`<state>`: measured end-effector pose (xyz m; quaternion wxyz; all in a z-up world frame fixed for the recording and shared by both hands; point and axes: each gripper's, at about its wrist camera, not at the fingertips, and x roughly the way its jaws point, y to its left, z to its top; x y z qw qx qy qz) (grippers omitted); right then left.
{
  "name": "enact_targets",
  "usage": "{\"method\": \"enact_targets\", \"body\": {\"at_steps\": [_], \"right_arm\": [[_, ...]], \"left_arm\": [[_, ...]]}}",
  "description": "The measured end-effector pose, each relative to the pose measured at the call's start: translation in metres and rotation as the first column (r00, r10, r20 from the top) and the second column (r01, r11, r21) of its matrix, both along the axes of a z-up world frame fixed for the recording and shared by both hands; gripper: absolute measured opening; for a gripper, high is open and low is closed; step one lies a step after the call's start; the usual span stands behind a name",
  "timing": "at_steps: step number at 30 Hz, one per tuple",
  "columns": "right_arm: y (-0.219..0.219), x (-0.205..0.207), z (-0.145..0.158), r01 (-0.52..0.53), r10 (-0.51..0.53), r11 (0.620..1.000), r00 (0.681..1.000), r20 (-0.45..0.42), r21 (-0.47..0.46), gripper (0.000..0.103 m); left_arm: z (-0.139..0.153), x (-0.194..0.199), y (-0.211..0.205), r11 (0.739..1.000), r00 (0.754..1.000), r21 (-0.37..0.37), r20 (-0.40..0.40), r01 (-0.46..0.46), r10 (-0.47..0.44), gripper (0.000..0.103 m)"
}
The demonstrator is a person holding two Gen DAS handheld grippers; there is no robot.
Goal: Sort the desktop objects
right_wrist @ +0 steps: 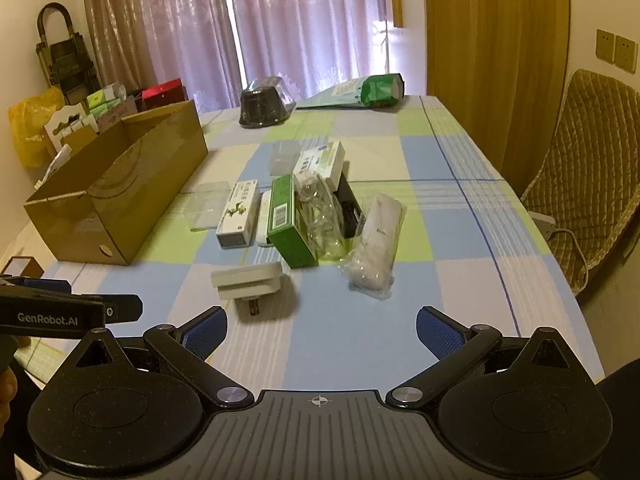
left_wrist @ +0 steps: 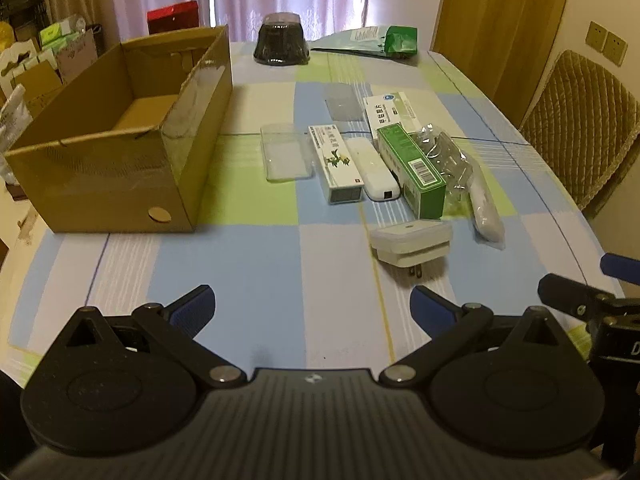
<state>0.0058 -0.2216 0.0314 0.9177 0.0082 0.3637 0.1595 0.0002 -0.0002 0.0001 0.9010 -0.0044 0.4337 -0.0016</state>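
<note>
Domestic dining room. Evidence: bench point(right_wrist: 472, 168) under a checked cloth, quilted chair point(right_wrist: 584, 184) at right of frame, sheer curtains point(right_wrist: 304, 28) over a window at top centre, wooden door point(right_wrist: 496, 40) upper right, wall sockets point(right_wrist: 616, 50).

We see a table point(left_wrist: 256, 264) covered in a blue, green and white checked cloth, with an open cardboard box point(left_wrist: 120, 132) on its left side. Near the middle lie a clear plastic case point(left_wrist: 286, 158), a white medicine box point(left_wrist: 335, 168), a white oblong device point(left_wrist: 372, 174), a green box point(left_wrist: 412, 172), a crumpled clear wrapper point(left_wrist: 444, 156), a bagged white item point(left_wrist: 486, 208) and a white plug adapter point(left_wrist: 412, 244). At the far end sit a dark domed container point(left_wrist: 281, 42) and a green pouch point(left_wrist: 372, 42).
</note>
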Motion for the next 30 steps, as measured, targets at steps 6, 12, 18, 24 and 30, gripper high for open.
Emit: {"method": "enact_targets", "body": {"at_steps": [6,12,18,24,30], "right_arm": [[-0.001,0.002,-0.001,0.007,-0.007,1.000,1.000,-0.010,-0.003,0.103],[-0.003,0.003,-0.003,0.014,-0.014,1.000,1.000,-0.020,-0.006,0.103],[-0.004,0.004,-0.004,0.020,-0.020,1.000,0.999,-0.027,-0.007,0.103],[-0.005,0.005,-0.005,0.024,-0.024,1.000,0.999,-0.030,0.000,0.103],[-0.006,0.004,-0.006,0.027,-0.027,1.000,0.999,-0.028,0.006,0.103]], "left_arm": [[0.002,0.001,0.000,1.000,1.000,-0.028,0.017,-0.005,0.005,0.102],[-0.002,0.000,0.008,0.999,1.000,-0.051,0.009,-0.011,0.012,0.102],[0.000,0.001,0.007,0.999,1.000,-0.046,0.004,-0.001,0.002,0.102],[0.000,0.000,0.007,0.999,1.000,-0.047,0.006,0.001,-0.001,0.102],[-0.001,0.000,0.006,0.999,1.000,-0.050,0.001,0.001,-0.001,0.102]]}}
